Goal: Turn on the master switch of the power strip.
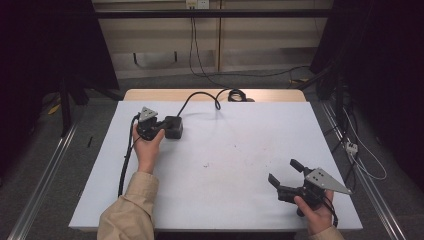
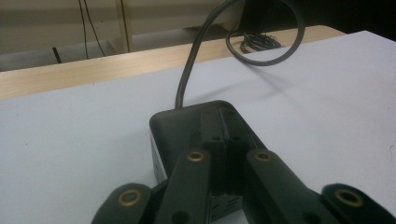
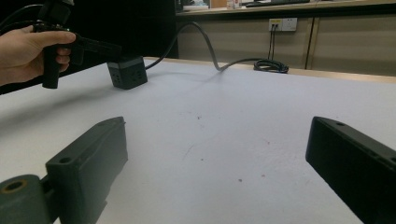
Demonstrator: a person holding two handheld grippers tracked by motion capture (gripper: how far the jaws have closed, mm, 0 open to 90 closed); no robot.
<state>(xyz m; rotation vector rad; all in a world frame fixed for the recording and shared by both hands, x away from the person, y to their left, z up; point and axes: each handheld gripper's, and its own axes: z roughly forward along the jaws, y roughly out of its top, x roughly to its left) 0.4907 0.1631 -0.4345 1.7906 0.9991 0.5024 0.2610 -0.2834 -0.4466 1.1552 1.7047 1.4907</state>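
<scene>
A black cube-shaped power box point(image 1: 174, 128) point(image 2: 173, 127) point(image 3: 127, 72) with a thick black cable point(image 1: 198, 95) point(image 2: 191, 65) stands on the white table point(image 1: 240, 145) at the far left. My left gripper point(image 1: 162, 126) point(image 2: 223, 116) point(image 3: 114, 48) is shut, its jaws pressed together, and its tips lie over the top of the box. Whether they press on it I cannot tell. At the near right my right gripper point(image 1: 283, 171) point(image 3: 217, 140) hovers low over the bare tabletop, open wide with nothing between its jaws, and points toward the box.
The box's cable runs to a coil point(image 1: 236, 94) point(image 3: 271, 65) on the wooden strip point(image 2: 93, 70) at the table's far edge. Dark curtains stand at both sides. More cables lie on the floor to the right point(image 1: 355, 150).
</scene>
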